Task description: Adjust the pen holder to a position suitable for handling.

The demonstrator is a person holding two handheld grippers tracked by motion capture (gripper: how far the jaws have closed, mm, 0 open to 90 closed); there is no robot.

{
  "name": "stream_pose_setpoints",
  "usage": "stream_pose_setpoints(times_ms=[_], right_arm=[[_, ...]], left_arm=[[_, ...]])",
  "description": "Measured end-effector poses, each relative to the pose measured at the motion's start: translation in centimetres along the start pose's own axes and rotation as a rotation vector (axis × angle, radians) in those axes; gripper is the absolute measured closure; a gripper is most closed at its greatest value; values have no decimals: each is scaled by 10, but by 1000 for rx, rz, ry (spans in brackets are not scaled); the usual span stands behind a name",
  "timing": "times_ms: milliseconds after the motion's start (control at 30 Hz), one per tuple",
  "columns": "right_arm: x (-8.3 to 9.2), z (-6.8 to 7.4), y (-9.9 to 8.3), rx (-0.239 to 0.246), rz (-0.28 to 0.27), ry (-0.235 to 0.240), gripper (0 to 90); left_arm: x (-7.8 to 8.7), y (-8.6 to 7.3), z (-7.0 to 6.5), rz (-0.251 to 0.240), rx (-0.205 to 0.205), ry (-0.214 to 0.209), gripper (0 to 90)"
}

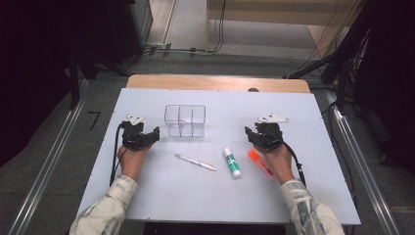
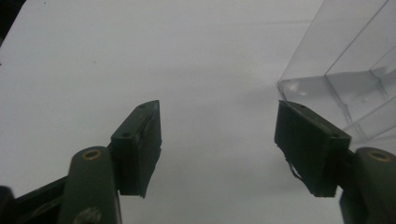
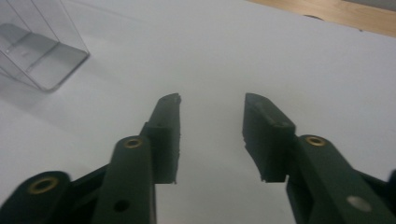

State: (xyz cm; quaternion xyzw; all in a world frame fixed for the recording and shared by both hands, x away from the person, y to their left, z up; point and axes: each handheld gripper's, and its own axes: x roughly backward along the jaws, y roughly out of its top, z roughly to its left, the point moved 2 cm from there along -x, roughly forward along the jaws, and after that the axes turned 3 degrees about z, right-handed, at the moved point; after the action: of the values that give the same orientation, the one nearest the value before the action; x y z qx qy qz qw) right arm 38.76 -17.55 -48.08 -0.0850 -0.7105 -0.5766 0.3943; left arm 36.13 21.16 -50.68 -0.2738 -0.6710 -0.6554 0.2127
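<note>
While both tongs hover empty, nothing is gripped.

The marker (image 1: 260,164) lies on the surface (image 1: 195,196) just beside the right hand, long axis running diagonally away from the right tongs (image 1: 250,134), toward the person. Right tongs half-spread; left tongs (image 1: 155,133) spread wider beside the clear box (image 1: 185,120). Glue stick (image 1: 232,162) and pen (image 1: 195,162) lie between.
</note>
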Motion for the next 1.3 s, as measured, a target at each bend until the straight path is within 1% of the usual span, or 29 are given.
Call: stream_pose_setpoints(times_ms=[67, 133, 167, 200, 267, 333, 367, 467, 500, 600, 667, 733, 833, 867, 900, 933, 1067, 1167, 1300], right_arm=[[-7, 7, 4, 5, 2, 10, 658], [-14, 15, 7, 6, 10, 28, 738], [-17, 19, 9, 14, 10, 38, 784], [-20, 24, 12, 21, 10, 48, 821], [-26, 32, 16, 24, 28, 68, 877], [-34, 44, 22, 29, 38, 95, 878], [-36, 49, 24, 35, 43, 100, 878], [-47, 68, 34, 59, 45, 124, 879], [-49, 73, 36, 54, 48, 132, 879], [-56, 85, 43, 59, 54, 143, 879], [-60, 92, 46, 67, 58, 149, 879], [-61, 96, 47, 67, 56, 154, 879], [-62, 98, 48, 60, 63, 164, 879], [-62, 99, 47, 62, 65, 166, 879], [-62, 99, 47, 65, 67, 169, 879], [-61, 99, 46, 65, 70, 160, 879], [-57, 93, 44, 61, 79, 159, 880], [-50, 83, 39, 61, 79, 152, 880], [-39, 62, 29, 31, 78, 134, 880]], left_arm=[[-2, 3, -3, -8, 0, -6, 391], [-4, 4, -5, -16, -7, -9, 465], [-5, 6, -6, -17, -15, -11, 500], [-5, 6, -6, -17, -15, -11, 535], [-6, 9, -9, -19, -24, -27, 604], [-9, 11, -11, -25, -29, -29, 661], [-10, 12, -11, -22, -32, -33, 682], [-13, 14, -13, -39, -22, -45, 765], [-14, 14, -13, -37, -21, -49, 790], [-16, 17, -14, -37, -15, -72, 845], [-17, 19, -16, -42, -24, -88, 876], [-18, 20, -20, -42, -31, -108, 890], [-19, 20, -26, -35, -56, -136, 900], [-19, 21, -29, -35, -64, -136, 900], [-19, 21, -30, -34, -63, -138, 900], [-20, 20, -31, -34, -63, -142, 900], [-20, 20, -38, -27, -66, -169, 900], [-21, 20, -50, -13, -79, -201, 900], [-24, 21, -77, -4, -111, -235, 900]])
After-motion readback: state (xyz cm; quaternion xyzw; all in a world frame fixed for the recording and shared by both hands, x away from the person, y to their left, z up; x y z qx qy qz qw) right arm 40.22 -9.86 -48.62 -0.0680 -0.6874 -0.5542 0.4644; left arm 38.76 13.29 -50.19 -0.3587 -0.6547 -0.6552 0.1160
